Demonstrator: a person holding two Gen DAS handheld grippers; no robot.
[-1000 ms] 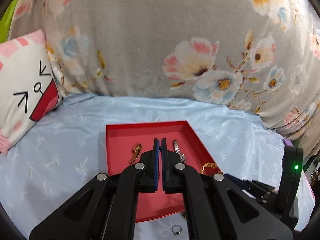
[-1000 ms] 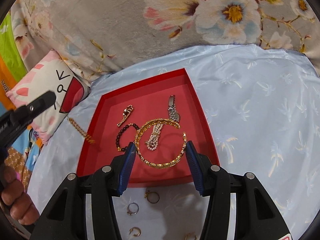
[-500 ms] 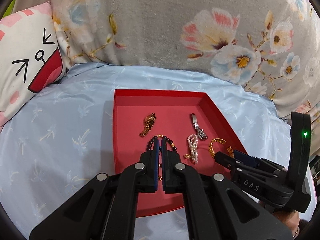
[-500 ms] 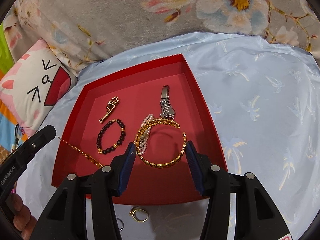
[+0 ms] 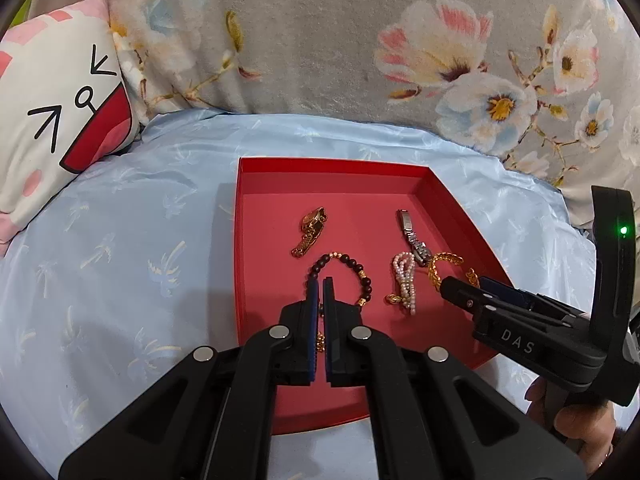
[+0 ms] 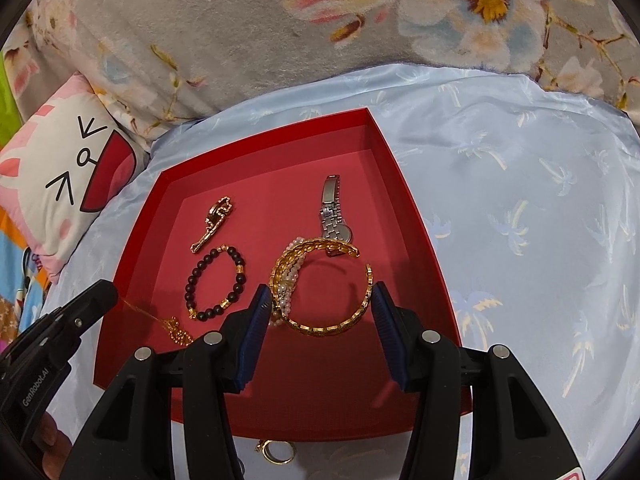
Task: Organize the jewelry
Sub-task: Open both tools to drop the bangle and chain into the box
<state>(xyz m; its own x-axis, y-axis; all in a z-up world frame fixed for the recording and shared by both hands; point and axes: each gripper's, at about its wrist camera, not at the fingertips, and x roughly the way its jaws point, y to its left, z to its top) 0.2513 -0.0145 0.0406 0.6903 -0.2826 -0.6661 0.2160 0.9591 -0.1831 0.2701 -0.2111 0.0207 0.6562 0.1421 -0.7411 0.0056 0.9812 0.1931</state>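
A pale blue satin bedsheet printed with palm trees (image 5: 120, 248) is covering the bed. A grey plush blanket with large pink and white flowers (image 5: 320, 40) is lying bunched along its far edge. A white cartoon-face cushion with a red mouth and pink patches (image 5: 52, 112) is resting at the left, touching both.

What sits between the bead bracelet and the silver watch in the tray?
The pearl strand, shown in the left wrist view between the bead bracelet and silver watch.
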